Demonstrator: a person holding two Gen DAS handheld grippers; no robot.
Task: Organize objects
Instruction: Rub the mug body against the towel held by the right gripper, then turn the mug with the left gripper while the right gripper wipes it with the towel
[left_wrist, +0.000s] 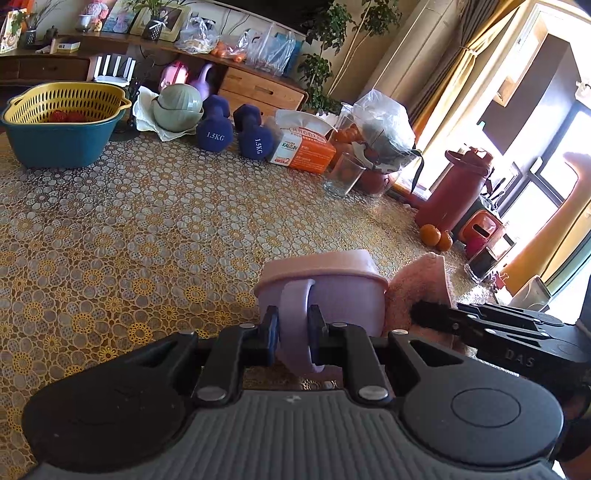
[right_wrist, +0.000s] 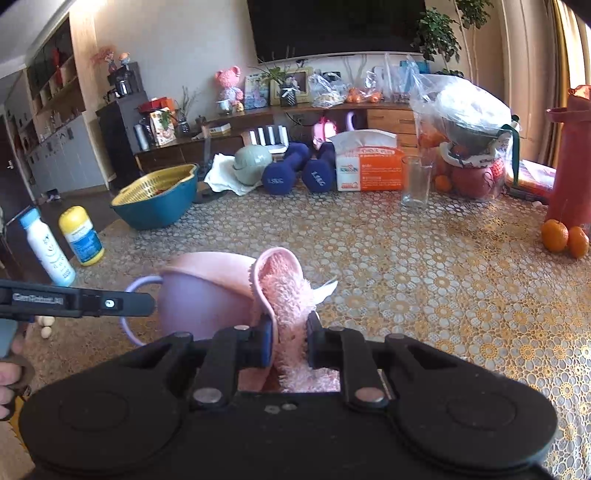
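Observation:
A lilac mug (left_wrist: 343, 295) with a pink lid stands on the patterned tablecloth (left_wrist: 129, 221). My left gripper (left_wrist: 293, 328) is shut on the mug's lilac handle (left_wrist: 293, 314). In the right wrist view the mug (right_wrist: 203, 299) is at lower left, with the left gripper (right_wrist: 147, 304) reaching in from the left. My right gripper (right_wrist: 288, 343) is shut on a fluffy pink cloth (right_wrist: 284, 295) that leans against the mug's right side. The cloth (left_wrist: 421, 288) and right gripper (left_wrist: 421, 315) also show in the left wrist view.
Along the far edge stand a blue basin with a yellow colander (right_wrist: 159, 195), two blue dumbbells (right_wrist: 295, 170), a tissue box (right_wrist: 369, 166), a glass (right_wrist: 415, 181) and bagged fruit (right_wrist: 465, 122). A red bottle (right_wrist: 570, 158) and two oranges (right_wrist: 563, 236) are at right. Two bottles (right_wrist: 62, 243) stand at left.

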